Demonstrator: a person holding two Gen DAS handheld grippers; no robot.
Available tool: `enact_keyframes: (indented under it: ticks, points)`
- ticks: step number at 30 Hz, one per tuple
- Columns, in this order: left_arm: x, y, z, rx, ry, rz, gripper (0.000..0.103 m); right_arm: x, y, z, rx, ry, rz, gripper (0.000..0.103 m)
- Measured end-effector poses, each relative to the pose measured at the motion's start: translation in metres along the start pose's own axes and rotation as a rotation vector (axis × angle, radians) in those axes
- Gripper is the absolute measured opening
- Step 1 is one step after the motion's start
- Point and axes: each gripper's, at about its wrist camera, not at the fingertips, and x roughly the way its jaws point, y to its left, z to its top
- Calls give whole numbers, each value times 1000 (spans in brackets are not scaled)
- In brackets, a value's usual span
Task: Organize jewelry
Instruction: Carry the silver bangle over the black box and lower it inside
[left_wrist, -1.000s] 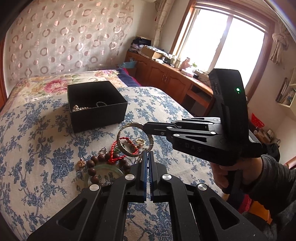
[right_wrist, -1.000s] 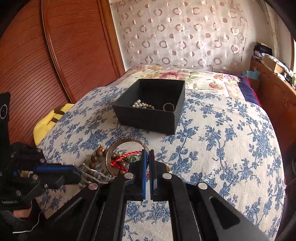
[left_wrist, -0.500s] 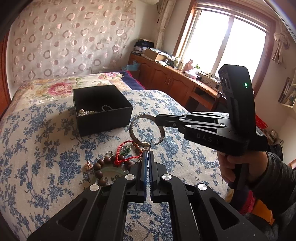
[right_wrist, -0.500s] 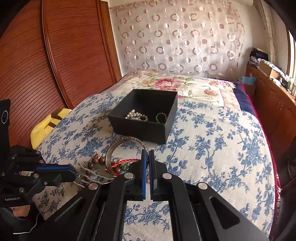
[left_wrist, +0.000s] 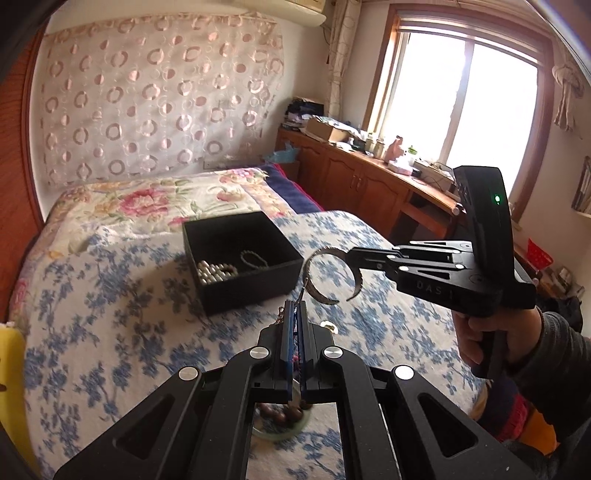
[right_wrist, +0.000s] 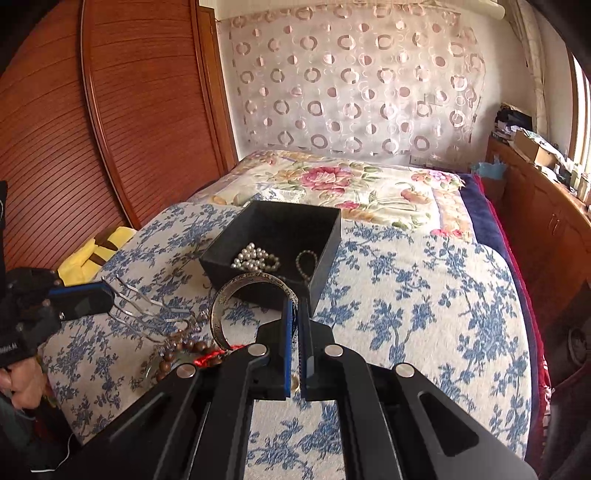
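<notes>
A black open box (left_wrist: 240, 262) (right_wrist: 280, 254) sits on the blue-flowered bedspread and holds a pearl string (right_wrist: 255, 258) and a thin bead bracelet (right_wrist: 306, 260). My right gripper (right_wrist: 294, 308) (left_wrist: 349, 254) is shut on an open silver cuff bangle (right_wrist: 221, 306) (left_wrist: 314, 277), held in the air just short of the box's near corner. My left gripper (left_wrist: 294, 308) (right_wrist: 107, 299) is shut on a silver hair fork (right_wrist: 147, 314), its prongs pointing out over the bed. A brown bead bracelet (right_wrist: 184, 350), a red cord (right_wrist: 214, 356) and a pale green bangle (left_wrist: 280, 434) lie on the bed below.
A small gold ring (left_wrist: 328, 326) lies on the bedspread. A floral pillow (right_wrist: 351, 188) lies behind the box. A wooden headboard (right_wrist: 110, 129) stands at the left, a wooden cabinet (left_wrist: 351, 177) under the window at the right. A yellow item (right_wrist: 96, 254) lies by the bed edge.
Both grippers rose from the jewelry pile. The right one lifted the silver bangle toward the box; the left one lifted the hair fork off the bed.
</notes>
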Motion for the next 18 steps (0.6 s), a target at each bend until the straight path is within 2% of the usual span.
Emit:
enact_keyframes:
  ticks: [11,18]
  points:
    - [7,27,44,-7,-50,57,1,42,-11,44,-23,2,9,4]
    - [18,47,68,-18,-67,88,1,95,-17,76,-71,32,-13,4]
